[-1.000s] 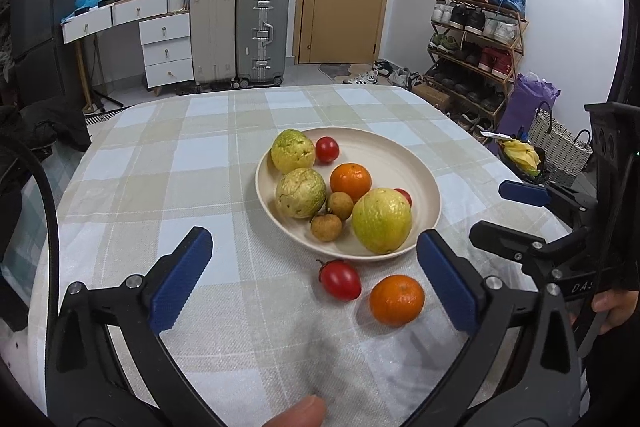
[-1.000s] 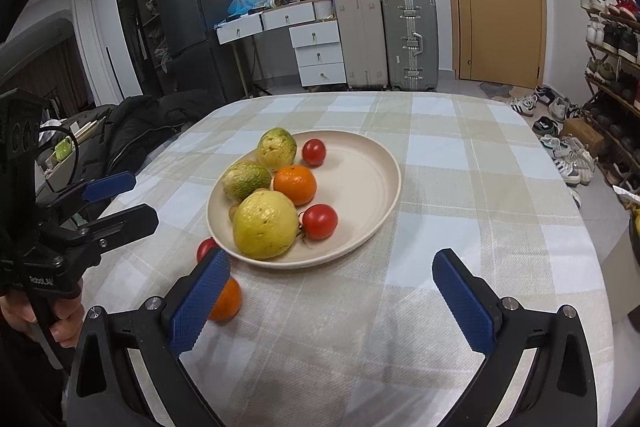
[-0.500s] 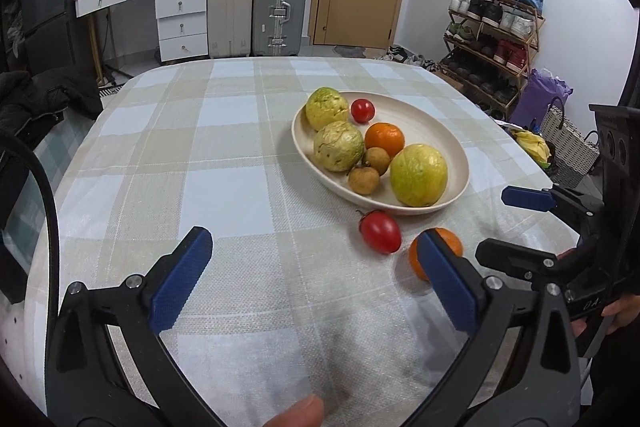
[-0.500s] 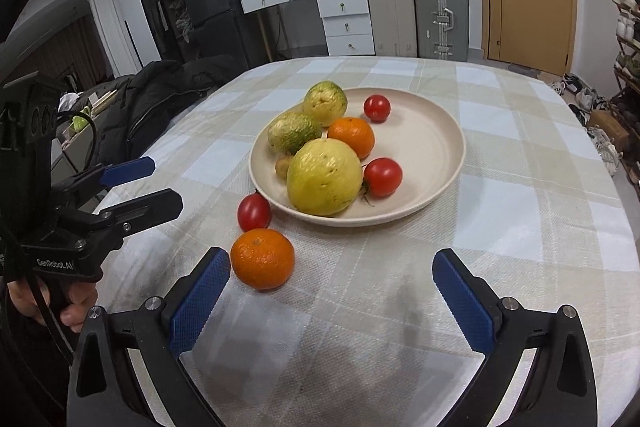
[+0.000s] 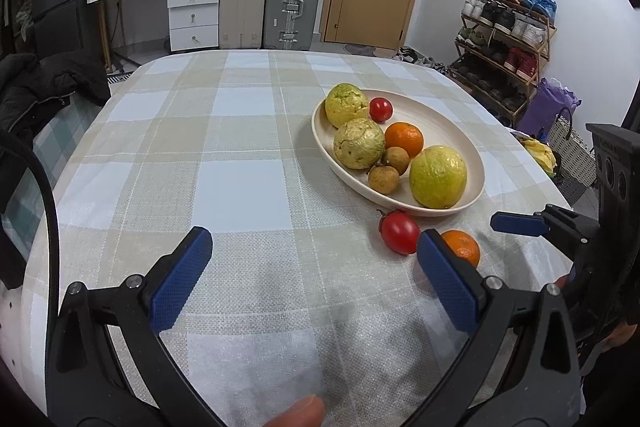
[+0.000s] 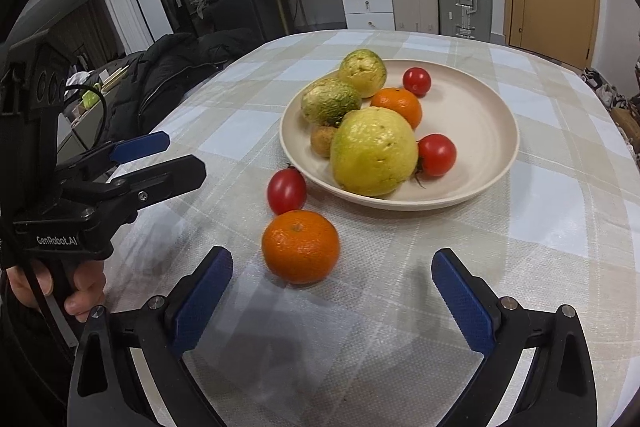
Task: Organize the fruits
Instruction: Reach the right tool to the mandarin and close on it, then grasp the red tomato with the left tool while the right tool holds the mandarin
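From the left wrist camera, my left gripper (image 5: 312, 259) hangs over the beige-and-white checked tablecloth (image 5: 224, 155), its blue-padded jaws spread wide with nothing between them. It has swung left since a second ago: the shallow cream plate (image 5: 476, 163), then centred ahead, now sits off to the right. On the plate lie three knobbly yellow-green guavas (image 5: 438, 177), a round orange mandarin (image 5: 404, 139), a small red tomato (image 5: 380, 109) and two small brown longans (image 5: 384, 179). Just off the plate's near rim, a loose red tomato (image 5: 399, 231) rests on the cloth, and beside it a loose orange mandarin (image 5: 462, 247), partly hidden behind my right-hand finger pad (image 5: 448, 287). The right gripper (image 5: 520, 223) shows at the frame's right edge, seen side-on, a hand (image 5: 612, 331) beneath it.

From the right wrist camera, my right gripper (image 6: 332, 287) is released, jaws wide apart and holding nothing. It has closed in on the loose mandarin (image 6: 301, 246), which a second ago peeked from behind the left pad and now lies in open view just ahead of the fingertips, nearer the left pad (image 6: 202, 301). The loose tomato (image 6: 287, 191) sits just behind it, close to the plate (image 6: 488, 131), where a second red tomato (image 6: 437, 155) shows beside the largest guava (image 6: 374, 151). The left gripper (image 6: 160, 155) appears at the frame's left, gripped by a hand (image 6: 60, 287).
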`<state>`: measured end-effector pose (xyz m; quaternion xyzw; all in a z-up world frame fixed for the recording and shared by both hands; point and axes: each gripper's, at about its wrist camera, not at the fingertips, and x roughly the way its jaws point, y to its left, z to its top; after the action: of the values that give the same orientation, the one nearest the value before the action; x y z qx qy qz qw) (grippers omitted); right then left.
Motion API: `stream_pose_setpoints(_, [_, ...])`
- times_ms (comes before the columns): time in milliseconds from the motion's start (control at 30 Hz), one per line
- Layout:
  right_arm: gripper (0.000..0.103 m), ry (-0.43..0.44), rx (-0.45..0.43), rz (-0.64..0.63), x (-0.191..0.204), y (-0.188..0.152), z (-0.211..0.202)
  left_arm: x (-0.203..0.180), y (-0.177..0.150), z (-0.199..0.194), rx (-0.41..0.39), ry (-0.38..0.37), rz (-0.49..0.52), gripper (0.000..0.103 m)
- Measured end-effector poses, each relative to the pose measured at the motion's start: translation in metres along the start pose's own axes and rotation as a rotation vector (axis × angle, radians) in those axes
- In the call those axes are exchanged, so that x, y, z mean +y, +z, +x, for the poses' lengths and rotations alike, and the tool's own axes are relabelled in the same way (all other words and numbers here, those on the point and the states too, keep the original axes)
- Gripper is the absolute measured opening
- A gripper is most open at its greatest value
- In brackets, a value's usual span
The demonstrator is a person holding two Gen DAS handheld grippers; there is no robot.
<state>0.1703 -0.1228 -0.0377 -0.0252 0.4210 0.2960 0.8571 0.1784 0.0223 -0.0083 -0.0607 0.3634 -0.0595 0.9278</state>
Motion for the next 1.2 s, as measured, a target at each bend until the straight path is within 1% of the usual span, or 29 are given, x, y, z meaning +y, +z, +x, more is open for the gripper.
stream_pose_setpoints(33, [0.100,0.009,0.003,-0.008,0.002,0.000,0.001,0.000,0.000,0.001,0.000,-0.001,-0.001,0.102])
stream_pose_setpoints(100, [0.090,0.027,0.011,-0.017,0.006,0.001,0.003,0.001,0.000,0.001,0.002,0.001,-0.004,0.102])
stream_pose_setpoints(133, [0.087,0.036,0.018,-0.021,0.008,0.001,0.004,0.002,0.000,0.001,0.003,0.002,-0.007,0.102])
stream_pose_setpoints(167, [0.082,0.043,0.022,-0.026,0.010,0.001,0.005,0.002,0.000,0.001,0.003,0.000,-0.010,0.102])
stream_pose_setpoints(200, [0.079,0.053,0.023,-0.028,0.011,0.001,0.005,0.003,0.001,0.001,0.002,-0.001,-0.012,0.102])
stream_pose_setpoints(367, [0.071,0.091,0.024,-0.044,0.017,0.000,0.005,0.004,0.001,0.001,0.000,0.000,-0.016,0.102])
stream_pose_setpoints(467, [0.067,0.087,0.024,-0.043,0.017,0.000,0.006,0.003,0.000,0.003,0.007,0.005,-0.011,0.102])
stream_pose_setpoints(633, [0.055,0.066,0.017,-0.046,0.016,0.000,0.004,0.002,0.000,0.004,0.012,0.001,-0.009,0.102])
stream_pose_setpoints(733, [0.043,0.056,0.009,-0.044,0.014,-0.001,0.001,0.001,-0.001,0.005,0.017,-0.002,-0.011,0.102])
stream_pose_setpoints(800, [0.043,0.070,0.006,-0.028,0.010,-0.002,-0.001,0.000,0.000,0.006,0.018,-0.005,-0.011,0.102])
stream_pose_setpoints(867, [0.043,0.067,-0.009,-0.021,0.007,-0.003,-0.004,-0.002,-0.001,0.007,0.021,-0.007,-0.009,0.102])
stream_pose_setpoints(1000, [0.043,0.074,-0.060,-0.003,0.002,-0.005,-0.019,-0.007,-0.002,0.011,0.032,-0.016,-0.002,0.102])
stream_pose_setpoints(1100, [0.043,0.074,-0.086,0.005,-0.004,-0.007,-0.029,-0.012,-0.004,0.017,0.058,-0.037,-0.002,0.102])
stream_pose_setpoints(1200, [0.043,0.071,-0.105,0.018,-0.010,-0.009,-0.037,-0.023,-0.005,0.024,0.083,-0.038,0.022,0.102])
